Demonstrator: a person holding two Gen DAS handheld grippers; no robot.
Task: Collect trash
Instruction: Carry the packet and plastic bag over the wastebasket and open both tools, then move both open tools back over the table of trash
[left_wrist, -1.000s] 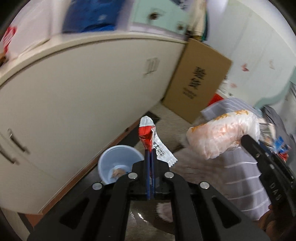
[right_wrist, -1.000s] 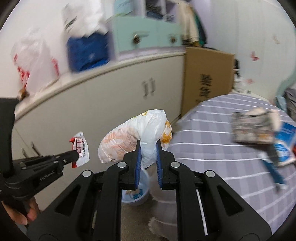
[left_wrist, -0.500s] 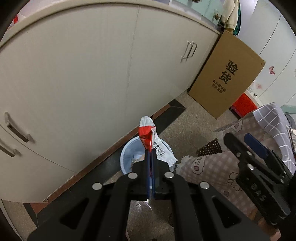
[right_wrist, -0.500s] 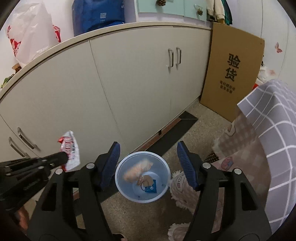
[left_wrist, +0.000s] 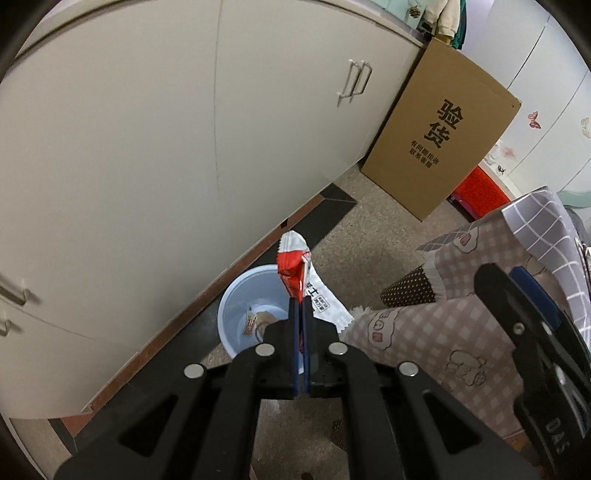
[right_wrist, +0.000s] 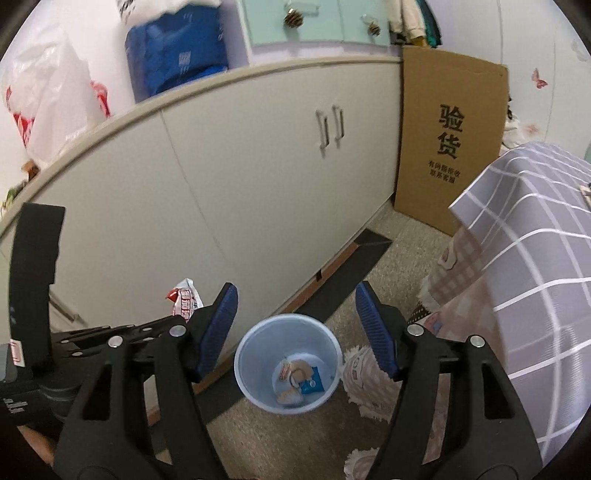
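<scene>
My left gripper (left_wrist: 300, 301) is shut on a red and white snack wrapper (left_wrist: 295, 271) and holds it above a light blue bin (left_wrist: 240, 314) on the floor. In the right wrist view the same wrapper (right_wrist: 185, 301) sticks out of the left gripper (right_wrist: 177, 314), to the left of the bin (right_wrist: 255, 384). My right gripper (right_wrist: 295, 295) is open and empty, above the bin. Several pieces of trash (right_wrist: 299, 378) lie at the bin's bottom, an orange and white bag among them.
Cream cabinets (right_wrist: 240, 192) run behind the bin. A brown cardboard box (right_wrist: 448, 144) leans at their right end. A table with a grey checked cloth (right_wrist: 532, 258) stands to the right. A dark floor mat (right_wrist: 354, 273) lies along the cabinet base.
My right gripper let go of the orange and white bag, which now lies in the bin, and stands open. Both grippers moved from the table to above the bin. The left still holds the wrapper.
</scene>
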